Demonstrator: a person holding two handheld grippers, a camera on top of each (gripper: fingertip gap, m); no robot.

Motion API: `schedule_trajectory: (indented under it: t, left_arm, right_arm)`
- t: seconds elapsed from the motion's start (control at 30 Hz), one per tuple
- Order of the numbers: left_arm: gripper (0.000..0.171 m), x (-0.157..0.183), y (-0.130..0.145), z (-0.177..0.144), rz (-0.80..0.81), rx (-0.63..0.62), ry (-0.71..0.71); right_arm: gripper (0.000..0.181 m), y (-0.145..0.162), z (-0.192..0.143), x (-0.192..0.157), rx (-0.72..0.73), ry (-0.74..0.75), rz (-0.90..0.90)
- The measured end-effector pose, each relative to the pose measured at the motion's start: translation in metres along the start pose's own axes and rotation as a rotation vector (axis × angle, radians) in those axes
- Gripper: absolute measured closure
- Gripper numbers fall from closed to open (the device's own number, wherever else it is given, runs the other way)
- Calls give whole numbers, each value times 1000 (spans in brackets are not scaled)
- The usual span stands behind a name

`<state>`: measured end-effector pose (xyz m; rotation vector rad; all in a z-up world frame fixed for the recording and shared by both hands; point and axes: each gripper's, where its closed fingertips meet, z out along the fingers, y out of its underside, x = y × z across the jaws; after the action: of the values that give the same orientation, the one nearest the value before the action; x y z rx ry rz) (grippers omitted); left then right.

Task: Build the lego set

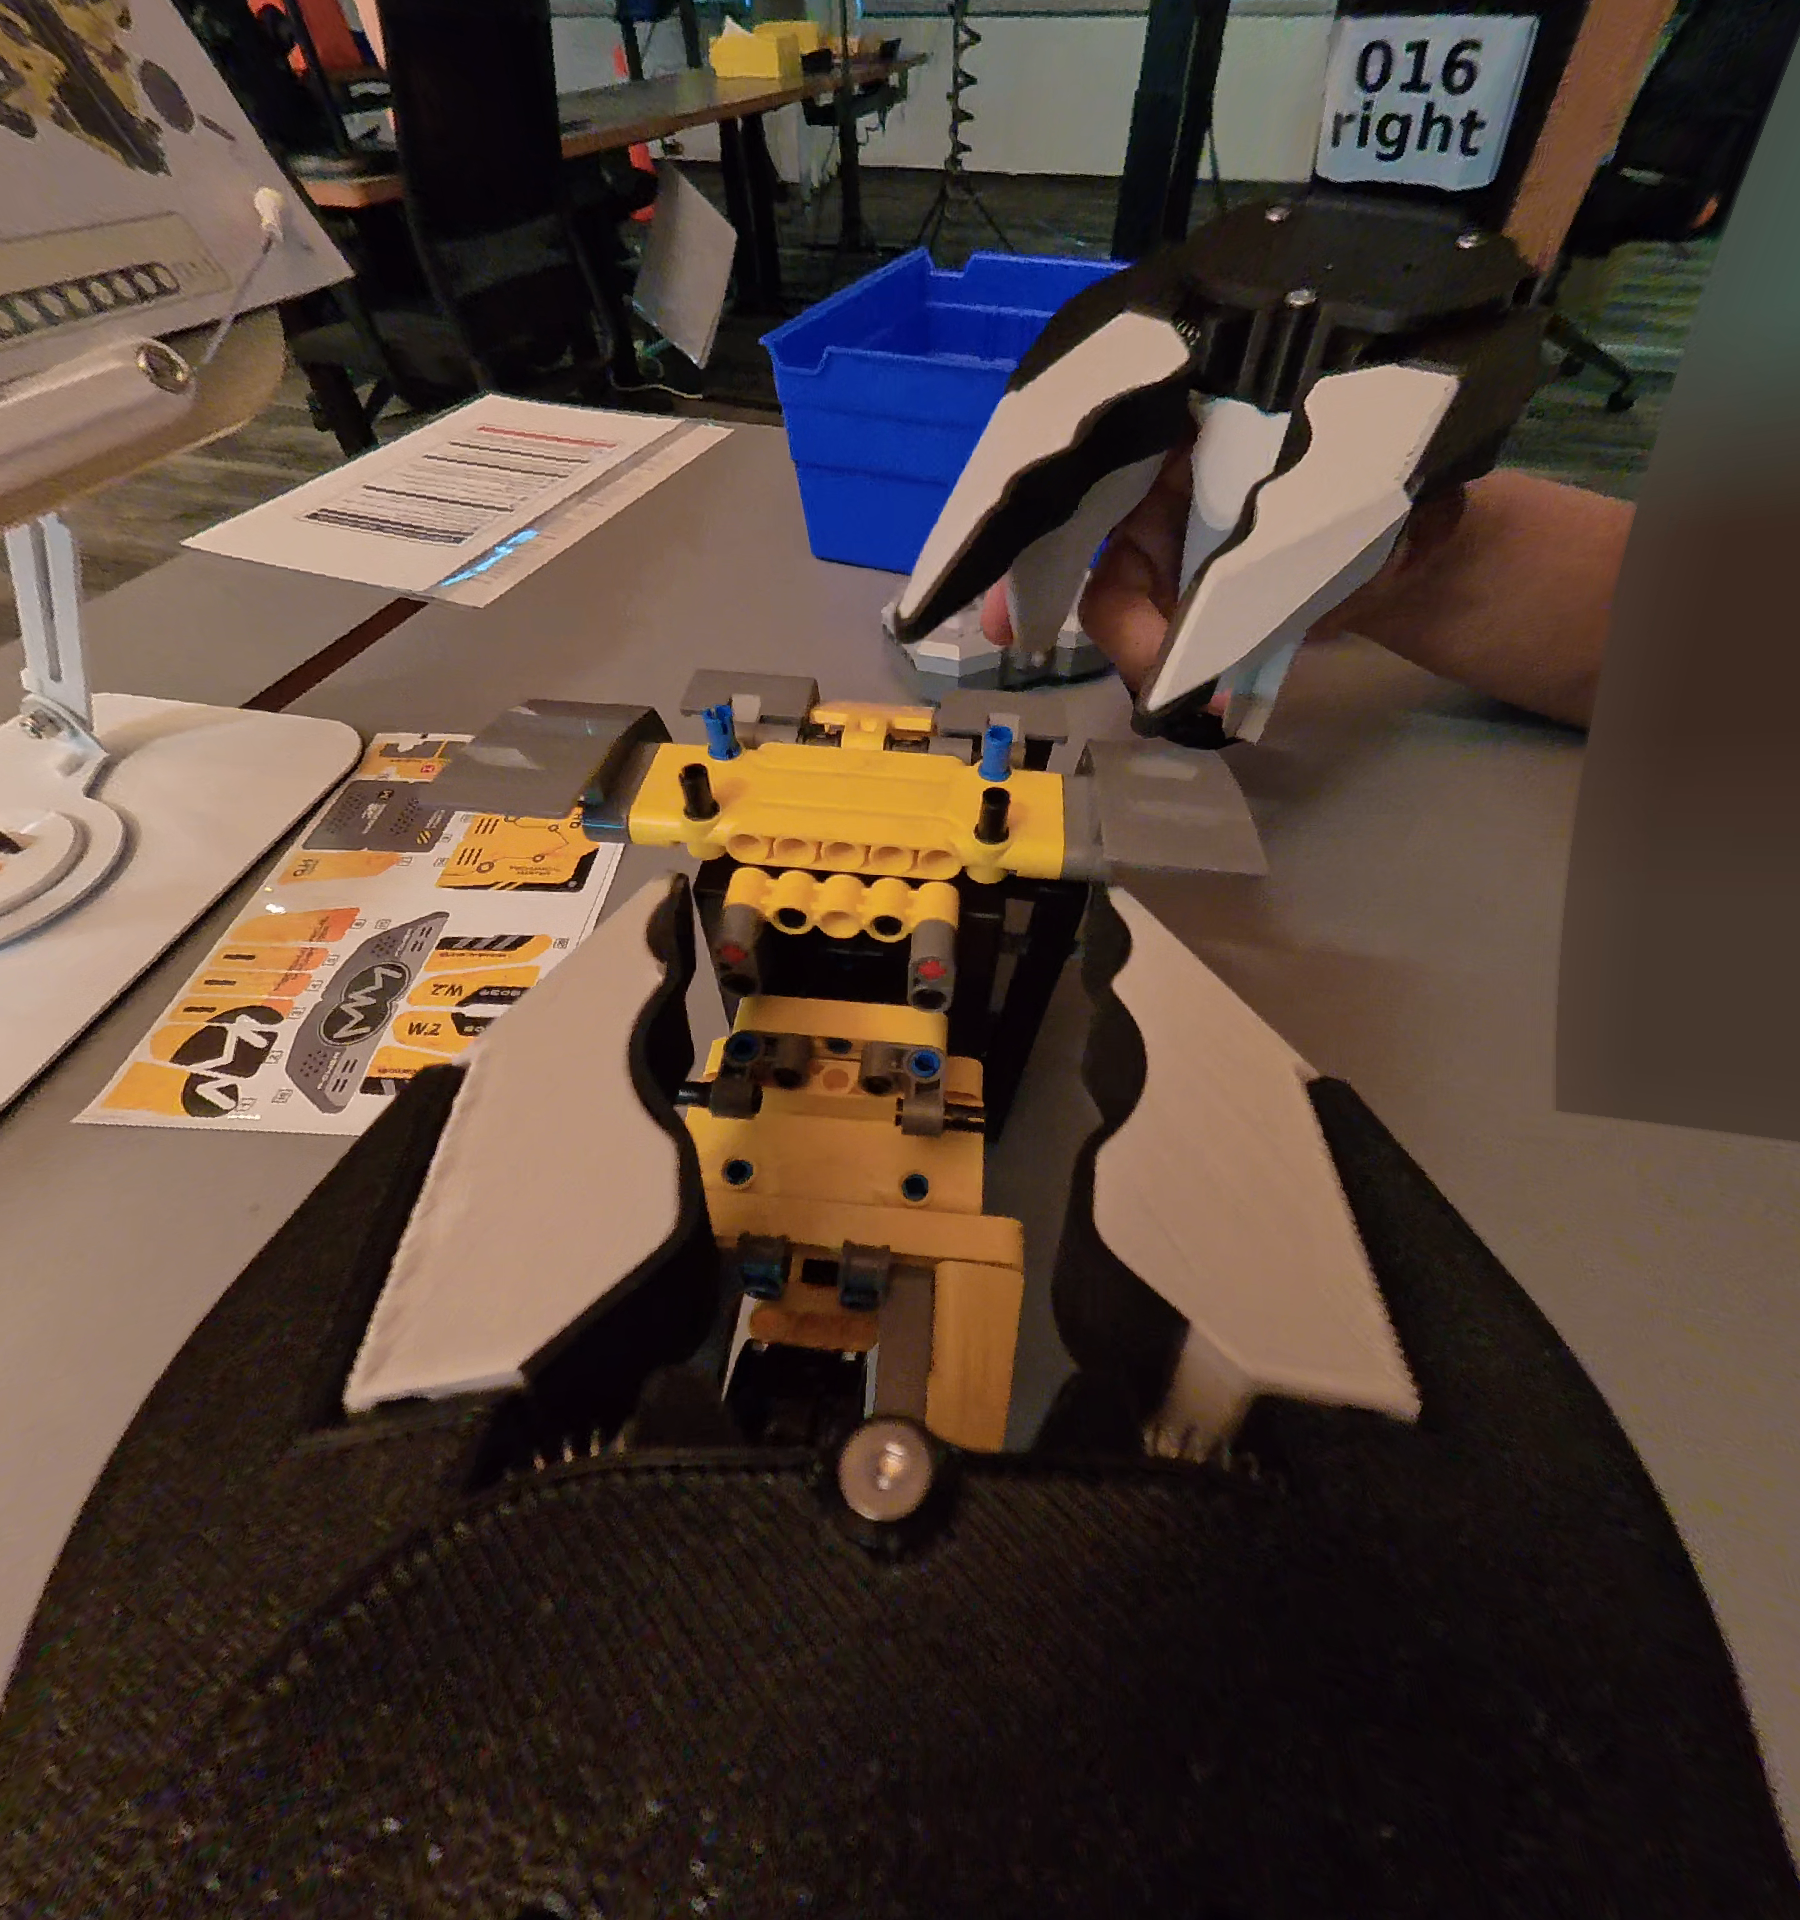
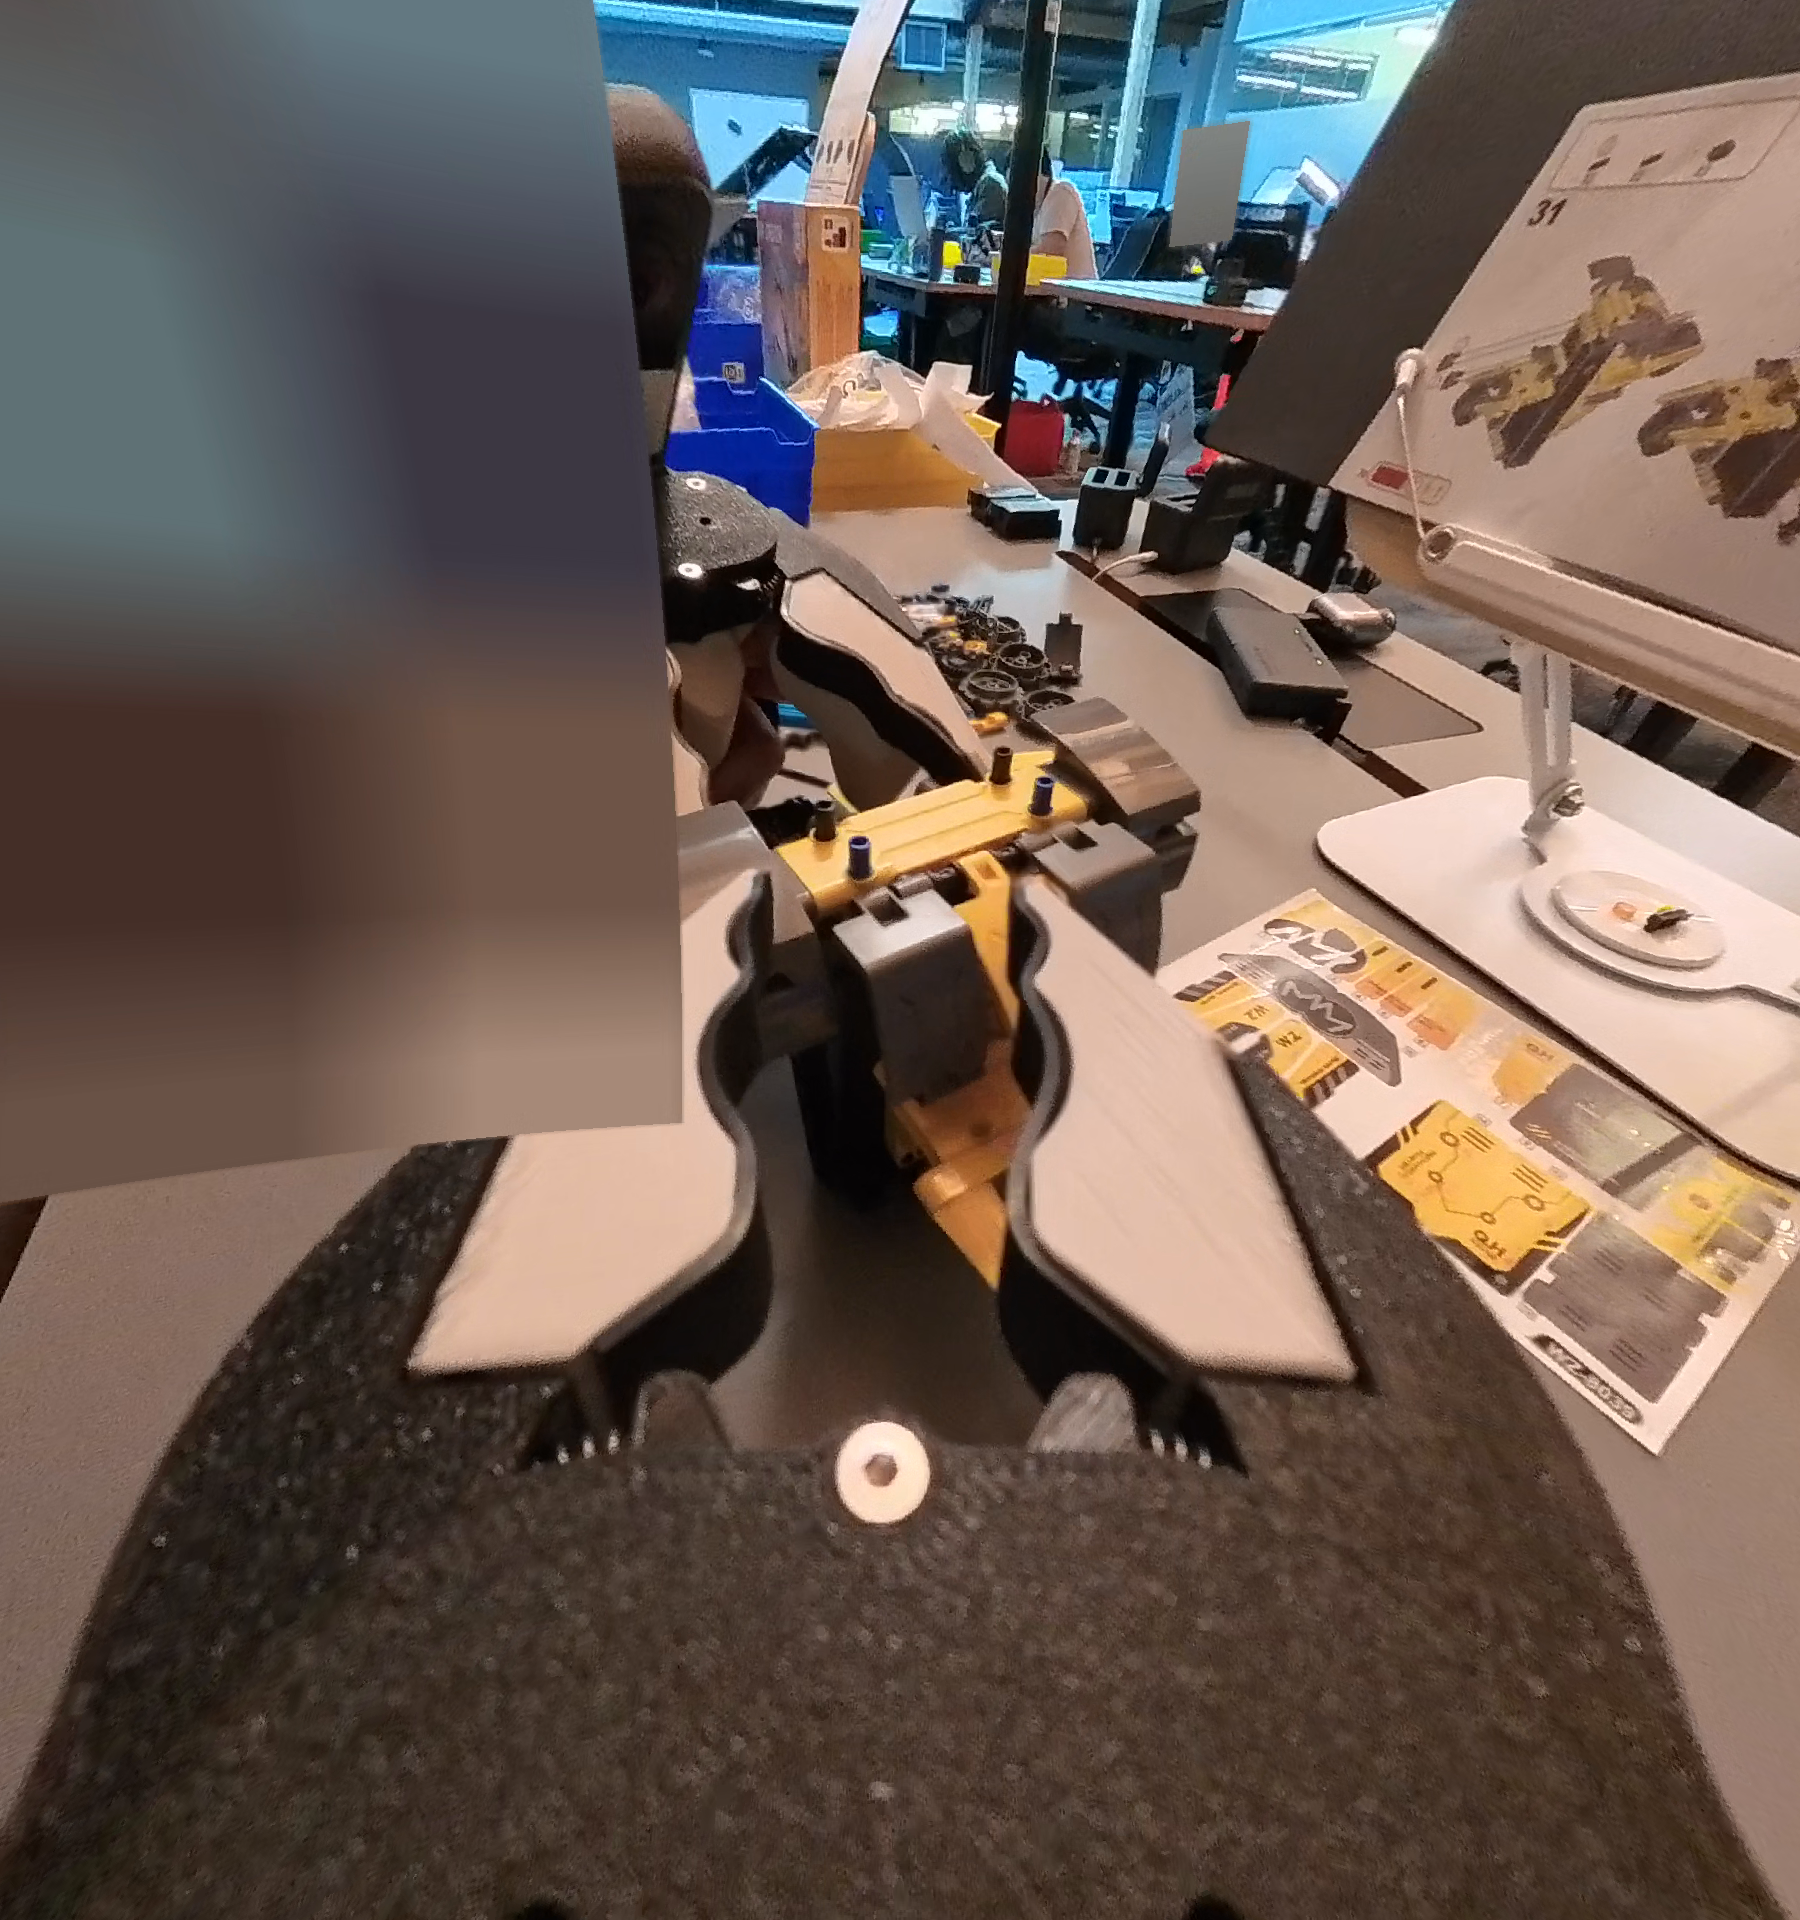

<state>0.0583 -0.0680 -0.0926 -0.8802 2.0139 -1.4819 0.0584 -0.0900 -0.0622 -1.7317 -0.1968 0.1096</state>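
A yellow, black and grey brick-built vehicle model stands on the grey table. My left gripper is closed against the model's black body, one finger on each side, and holds it. My right gripper is open and tilted down at the model's far end, its tips close to the grey panels. In the right wrist view the right gripper straddles the model's grey and yellow end without a clear grip. One left finger shows behind the model. A hand holds the right gripper.
A yellow sticker sheet lies left of the model and also shows in the right wrist view. A white stand base carries an instruction booklet. A blue bin and a printed sheet lie beyond. Loose black parts are piled farther off. My right fingertips sit around 4 cm from my left ones.
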Motion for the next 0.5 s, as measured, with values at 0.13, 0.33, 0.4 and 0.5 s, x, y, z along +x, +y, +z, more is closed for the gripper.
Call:
schedule_trajectory:
  t: [0.13, 0.33, 0.4, 0.5]
  left_arm:
    - [98, 1, 4, 0, 37, -18, -2]
    - [96, 1, 6, 3, 96, -23, -35]
    - [97, 1, 6, 3, 106, -19, -44]
    - [99, 0, 6, 3, 109, -11, -49]
  right_arm:
    - [133, 4, -5, 2, -9, -12, -55]
    - [126, 8, -11, -2, -9, -35, -156]
    - [115, 14, -12, -4, -34, -44, -194]
    - [103, 26, -10, -3, -101, -42, -216]
